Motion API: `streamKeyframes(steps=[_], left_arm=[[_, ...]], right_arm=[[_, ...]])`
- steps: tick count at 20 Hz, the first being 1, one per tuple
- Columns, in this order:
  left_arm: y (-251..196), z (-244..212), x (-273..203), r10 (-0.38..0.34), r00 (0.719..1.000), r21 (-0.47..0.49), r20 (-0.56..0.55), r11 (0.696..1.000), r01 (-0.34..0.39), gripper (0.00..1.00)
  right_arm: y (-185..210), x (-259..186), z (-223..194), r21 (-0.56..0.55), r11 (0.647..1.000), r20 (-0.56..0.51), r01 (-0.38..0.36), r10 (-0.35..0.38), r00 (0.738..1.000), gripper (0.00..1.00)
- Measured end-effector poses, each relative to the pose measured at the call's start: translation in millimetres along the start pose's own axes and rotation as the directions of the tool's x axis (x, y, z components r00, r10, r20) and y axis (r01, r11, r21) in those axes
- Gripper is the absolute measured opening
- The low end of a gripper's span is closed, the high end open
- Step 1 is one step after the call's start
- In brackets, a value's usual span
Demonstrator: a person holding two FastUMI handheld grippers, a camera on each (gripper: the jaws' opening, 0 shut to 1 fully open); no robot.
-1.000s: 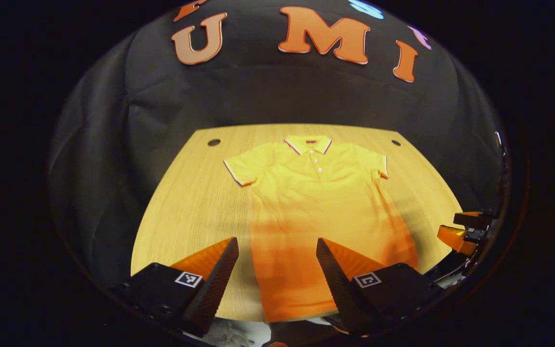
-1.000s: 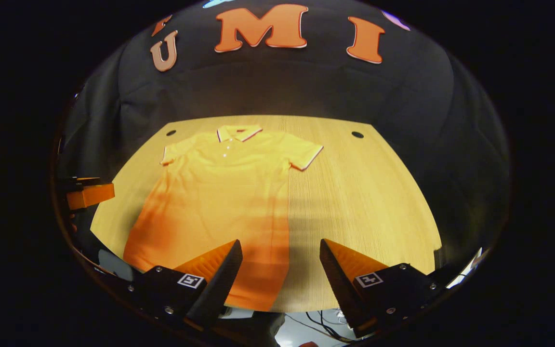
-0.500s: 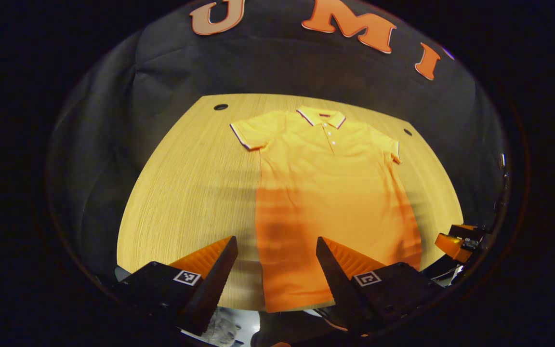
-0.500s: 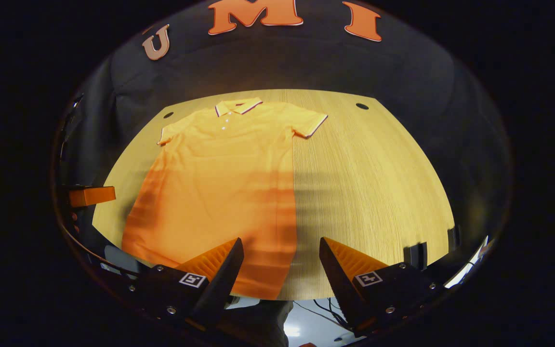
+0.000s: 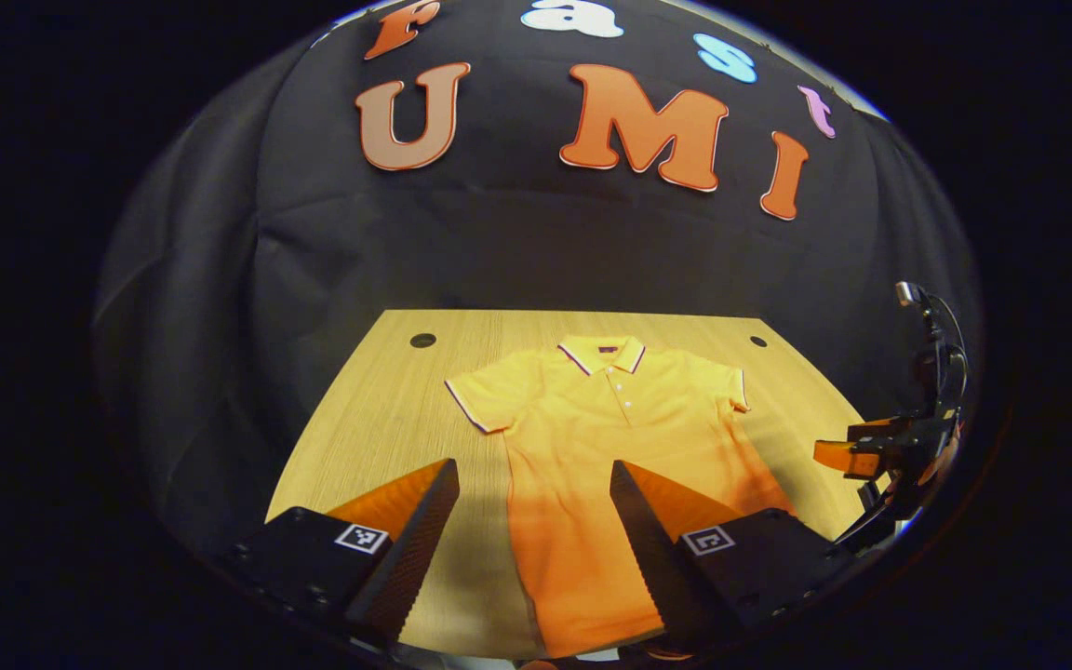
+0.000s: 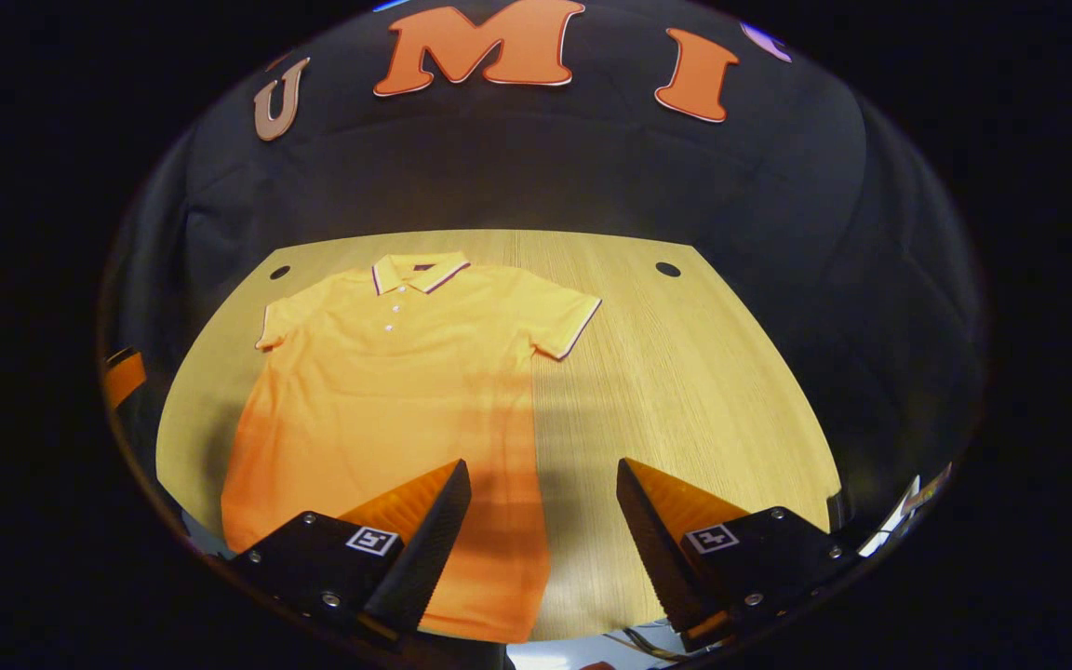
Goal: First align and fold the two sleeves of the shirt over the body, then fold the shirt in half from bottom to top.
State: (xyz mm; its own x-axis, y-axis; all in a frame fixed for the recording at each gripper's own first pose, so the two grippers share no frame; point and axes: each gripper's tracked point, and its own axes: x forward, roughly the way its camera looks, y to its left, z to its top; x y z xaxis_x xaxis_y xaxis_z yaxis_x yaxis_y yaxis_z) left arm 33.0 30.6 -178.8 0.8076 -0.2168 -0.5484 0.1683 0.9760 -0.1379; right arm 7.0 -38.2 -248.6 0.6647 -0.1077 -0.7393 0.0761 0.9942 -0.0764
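A yellow polo shirt [image 5: 615, 437] [image 6: 387, 372] lies flat and face up on the wooden table [image 5: 378, 419] [image 6: 685, 391], collar toward the far wall, both short sleeves spread out. My left gripper [image 5: 534, 470] is open above the shirt's bottom left part, with nothing between its fingers. My right gripper [image 6: 543, 470] is open above the shirt's bottom right edge, also holding nothing. In the left gripper view the right gripper [image 5: 857, 454] shows at the far right, off the table's side. In the right gripper view a bit of the left gripper [image 6: 124, 377] shows at the far left.
The table has two small round holes near its far corners [image 5: 422, 341] [image 5: 758, 341]. Black cloth hangs behind and beside the table. Bare wood lies to the left of the shirt in the left gripper view and to its right in the right gripper view.
Both grippers tilted down over the shirt half a second ago and have since pulled back and tipped up, so the shirt looks farther off. Both stayed open; the shirt has not moved.
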Motion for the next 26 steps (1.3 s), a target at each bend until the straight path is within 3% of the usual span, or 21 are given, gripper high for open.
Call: streamKeyframes(steps=[5,9,13,16,17,18,21,23,26], left_arm=[[-1,27,-8,0.092,0.993,-0.004,0.079,0.996,-0.092,0.98],[-10,39,-16,0.132,0.983,-0.002,0.13,0.991,-0.133,0.98],[-13,39,-17,0.178,0.978,0.026,0.113,0.983,-0.182,0.98],[-15,39,-16,0.201,0.974,0.039,0.104,0.978,-0.206,0.97],[-15,40,-15,0.208,0.973,0.039,0.099,0.976,-0.213,0.97],[-14,38,-15,0.217,0.972,0.04,0.093,0.974,-0.221,0.98],[-16,32,-16,0.235,0.969,0.037,0.074,0.971,-0.238,0.98],[-17,28,-18,0.245,0.968,0.031,0.06,0.968,-0.247,0.98],[-18,17,-16,0.251,0.967,0.023,0.032,0.967,-0.252,0.98]], right_arm=[[-10,60,33,-0.001,0.999,-0.047,-0.034,0.034,0.998,0.96],[-16,110,49,0.063,0.996,-0.116,-0.056,0.063,0.991,0.96],[-21,152,69,0.139,0.989,-0.163,-0.053,0.075,0.984,0.92],[-28,179,82,0.165,0.986,-0.203,-0.03,0.064,0.977,0.95],[-32,186,90,0.176,0.984,-0.205,-0.025,0.061,0.977,0.87],[-31,194,96,0.185,0.982,-0.212,-0.026,0.066,0.975,0.88],[-36,210,101,0.193,0.981,-0.281,-0.014,0.069,0.957,0.76],[-42,217,103,0.202,0.979,-0.327,-0.002,0.07,0.943,0.74],[-39,224,91,0.243,0.97,-0.42,-0.016,0.12,0.9,0.74]])
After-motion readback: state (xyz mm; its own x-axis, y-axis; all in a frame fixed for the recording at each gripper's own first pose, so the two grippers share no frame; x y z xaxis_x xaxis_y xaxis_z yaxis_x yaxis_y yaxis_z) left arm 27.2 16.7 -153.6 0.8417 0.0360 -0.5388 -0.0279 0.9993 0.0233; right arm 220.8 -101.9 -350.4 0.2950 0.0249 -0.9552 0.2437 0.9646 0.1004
